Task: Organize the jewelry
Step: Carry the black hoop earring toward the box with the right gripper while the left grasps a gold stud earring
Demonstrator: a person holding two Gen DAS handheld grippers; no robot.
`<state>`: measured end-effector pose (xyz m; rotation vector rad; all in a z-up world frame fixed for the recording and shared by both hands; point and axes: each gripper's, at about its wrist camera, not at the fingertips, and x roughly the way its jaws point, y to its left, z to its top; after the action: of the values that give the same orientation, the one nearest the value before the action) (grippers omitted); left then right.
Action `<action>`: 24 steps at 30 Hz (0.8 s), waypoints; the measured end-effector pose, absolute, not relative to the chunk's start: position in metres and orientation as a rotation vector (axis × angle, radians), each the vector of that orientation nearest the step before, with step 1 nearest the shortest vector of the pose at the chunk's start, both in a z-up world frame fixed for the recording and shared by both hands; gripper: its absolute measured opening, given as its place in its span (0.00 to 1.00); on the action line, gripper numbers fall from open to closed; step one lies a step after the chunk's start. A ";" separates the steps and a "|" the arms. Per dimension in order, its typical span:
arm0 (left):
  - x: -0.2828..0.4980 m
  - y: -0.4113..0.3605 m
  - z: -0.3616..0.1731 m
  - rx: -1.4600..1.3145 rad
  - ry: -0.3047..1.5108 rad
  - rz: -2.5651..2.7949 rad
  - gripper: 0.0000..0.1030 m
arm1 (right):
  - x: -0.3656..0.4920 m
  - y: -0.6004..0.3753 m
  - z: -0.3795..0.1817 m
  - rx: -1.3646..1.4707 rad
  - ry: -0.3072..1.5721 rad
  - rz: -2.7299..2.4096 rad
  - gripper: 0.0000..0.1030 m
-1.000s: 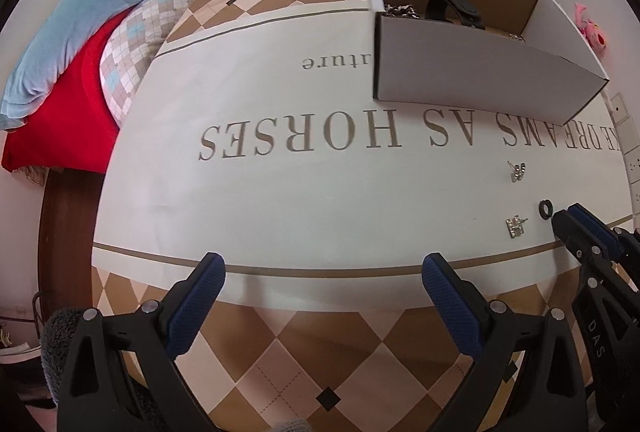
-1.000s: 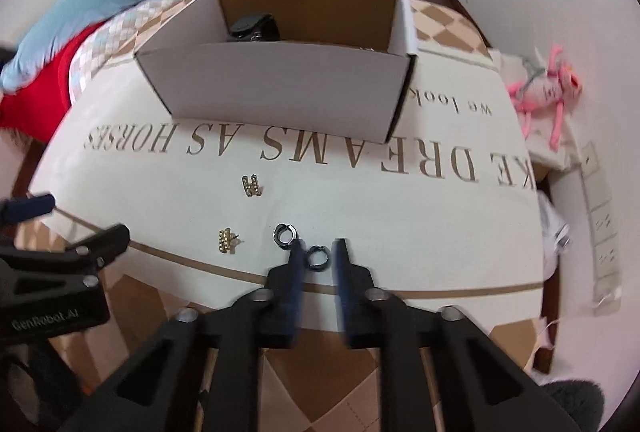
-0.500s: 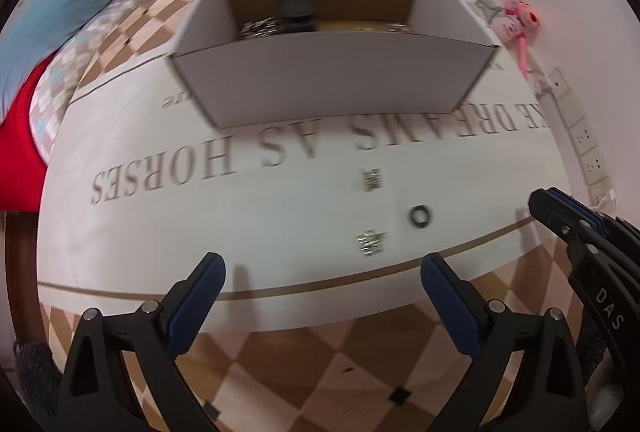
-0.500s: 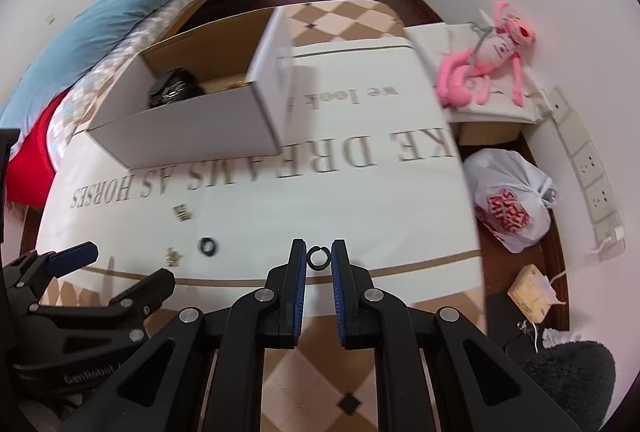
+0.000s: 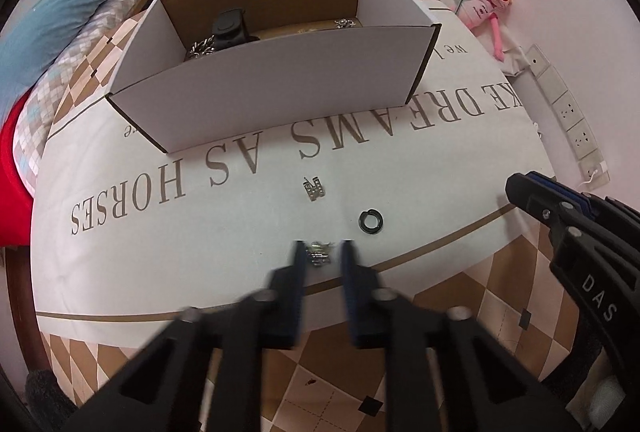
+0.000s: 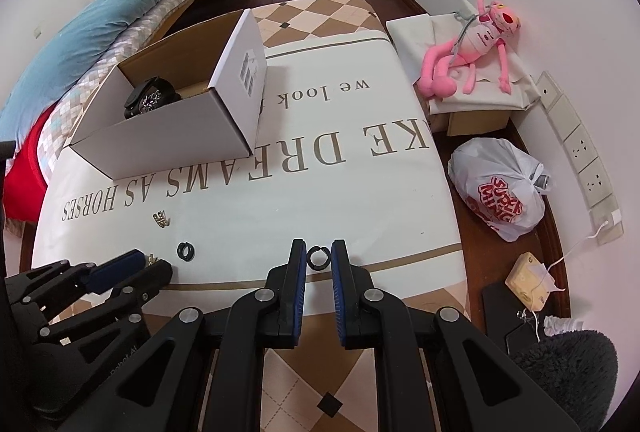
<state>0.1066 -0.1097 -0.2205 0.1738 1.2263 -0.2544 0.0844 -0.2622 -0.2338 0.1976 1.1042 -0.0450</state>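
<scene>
Earrings this small are light, hard and slippery, so each wants pinching flat across its body. The left gripper [image 5: 320, 252] has just been closing, its jaws now nearly together around a glittery stud [image 5: 319, 253] lying on the printed cloth [image 5: 200, 256]. The right gripper [image 6: 319, 257] is clamped on a dark hoop [image 6: 319, 257], lifted. Another hoop [image 5: 371, 221], a second stud [image 5: 314, 189] lie near the cardboard box [image 5: 280, 80]
</scene>
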 end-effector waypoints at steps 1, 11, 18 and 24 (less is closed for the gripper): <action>0.106 -0.110 -0.221 0.172 1.226 -0.256 0.08 | 0.084 -0.262 -0.233 0.199 1.102 -0.048 0.13; 0.101 -0.098 -0.208 0.134 1.210 -0.269 0.02 | 0.081 -0.262 -0.212 0.217 1.058 -0.039 0.13; 0.108 -0.081 -0.161 0.056 1.147 -0.296 0.02 | 0.086 -0.259 -0.180 0.255 1.001 0.002 0.13; 0.156 -0.057 -0.104 -0.025 1.070 -0.281 0.02 | 0.116 -0.253 -0.144 0.314 0.942 0.083 0.13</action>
<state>0.1557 -0.0565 -0.1044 -0.0246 1.0699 -0.2806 0.1157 -0.2527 -0.1444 0.3141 0.9425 0.0828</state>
